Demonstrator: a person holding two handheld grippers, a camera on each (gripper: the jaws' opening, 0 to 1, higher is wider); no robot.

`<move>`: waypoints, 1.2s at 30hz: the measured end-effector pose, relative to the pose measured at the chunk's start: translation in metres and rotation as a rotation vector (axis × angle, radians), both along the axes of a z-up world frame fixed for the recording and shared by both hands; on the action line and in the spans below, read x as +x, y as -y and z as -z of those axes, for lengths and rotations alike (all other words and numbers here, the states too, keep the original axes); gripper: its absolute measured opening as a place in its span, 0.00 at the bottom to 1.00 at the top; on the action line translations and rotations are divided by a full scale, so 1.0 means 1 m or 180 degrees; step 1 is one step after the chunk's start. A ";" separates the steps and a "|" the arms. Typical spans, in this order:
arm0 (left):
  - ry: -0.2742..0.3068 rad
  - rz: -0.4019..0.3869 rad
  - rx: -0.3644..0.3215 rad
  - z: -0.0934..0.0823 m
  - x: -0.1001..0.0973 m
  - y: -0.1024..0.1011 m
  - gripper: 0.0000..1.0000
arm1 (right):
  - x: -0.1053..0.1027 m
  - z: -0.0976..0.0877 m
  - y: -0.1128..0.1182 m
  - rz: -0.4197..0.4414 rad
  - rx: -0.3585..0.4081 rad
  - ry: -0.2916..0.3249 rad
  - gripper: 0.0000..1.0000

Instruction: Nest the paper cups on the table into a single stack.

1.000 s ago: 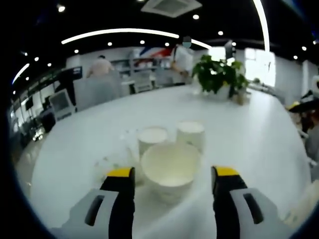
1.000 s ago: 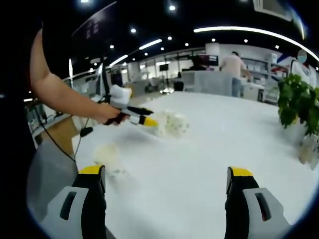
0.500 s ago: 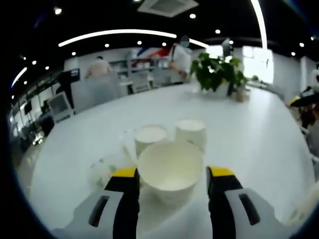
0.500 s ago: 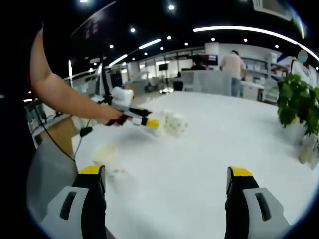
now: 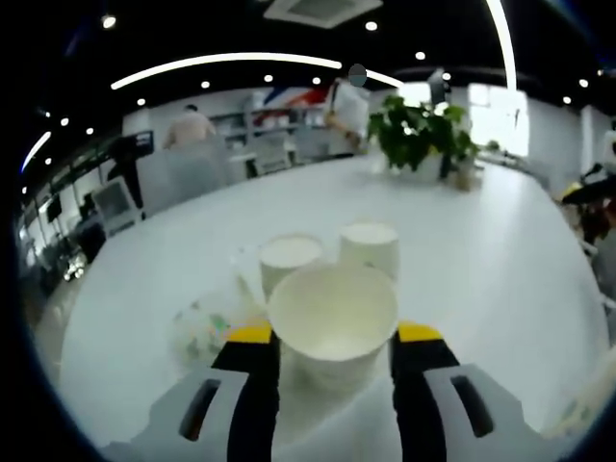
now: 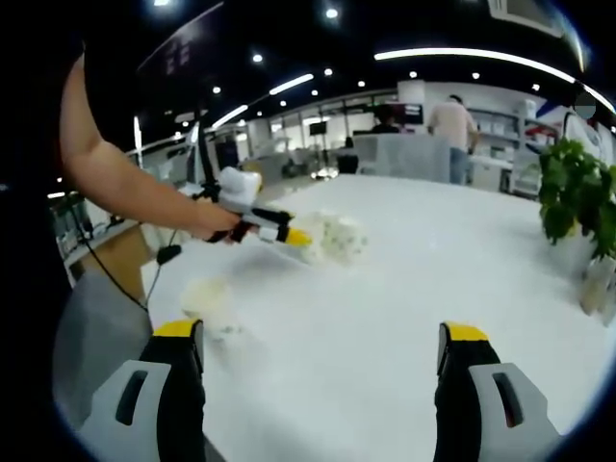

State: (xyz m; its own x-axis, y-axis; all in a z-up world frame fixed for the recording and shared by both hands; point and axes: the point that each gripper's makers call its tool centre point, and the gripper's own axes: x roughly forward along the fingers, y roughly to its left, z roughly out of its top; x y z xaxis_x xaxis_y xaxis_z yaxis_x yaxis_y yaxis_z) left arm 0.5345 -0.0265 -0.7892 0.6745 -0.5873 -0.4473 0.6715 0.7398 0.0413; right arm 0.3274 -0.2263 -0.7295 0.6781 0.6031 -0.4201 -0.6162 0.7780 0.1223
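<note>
On the big white table (image 5: 500, 260) the left gripper (image 5: 334, 337) has its two yellow-tipped jaws on either side of a wide paper cup (image 5: 333, 316), one jaw at each flank of the cup's wall, close in against it; whether they already press on it I cannot tell. The cup stands upright, mouth up. Just behind it stand two more paper cups, also upright: one to the left (image 5: 290, 258) and one to the right (image 5: 370, 246), near each other but apart. Beside the left jaw a crumpled patterned cup (image 5: 200, 327) lies on its side on the table.

From the right gripper view, the right gripper (image 6: 322, 346) hangs over bare tabletop with its jaws spread wide and nothing between them. Ahead of it the person's hand (image 6: 214, 223) holds the left gripper at the cluster of cups (image 6: 332, 237), well away from the near edge of the table. A pale blurred cup (image 6: 205, 296) lies on the table closer to the right gripper's left jaw.

The table runs wide and open to the right, as far as a potted plant (image 5: 422, 140) at its far edge.
</note>
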 end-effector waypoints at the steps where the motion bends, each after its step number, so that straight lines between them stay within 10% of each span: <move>1: 0.0001 0.0008 0.0005 0.000 0.000 0.000 0.42 | 0.000 0.000 0.000 0.0005 -0.0001 -0.0001 1.00; 36: 0.0057 0.0057 -0.0129 -0.024 -0.003 -0.006 0.39 | 0.002 -0.003 -0.003 -0.0012 -0.0008 0.0044 1.00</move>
State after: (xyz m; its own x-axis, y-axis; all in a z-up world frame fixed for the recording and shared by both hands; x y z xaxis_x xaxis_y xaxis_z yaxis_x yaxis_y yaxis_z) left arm 0.5311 -0.0205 -0.7653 0.6715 -0.6166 -0.4109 0.6840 0.7291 0.0237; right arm 0.3297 -0.2237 -0.7264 0.6815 0.6047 -0.4123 -0.6208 0.7759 0.1119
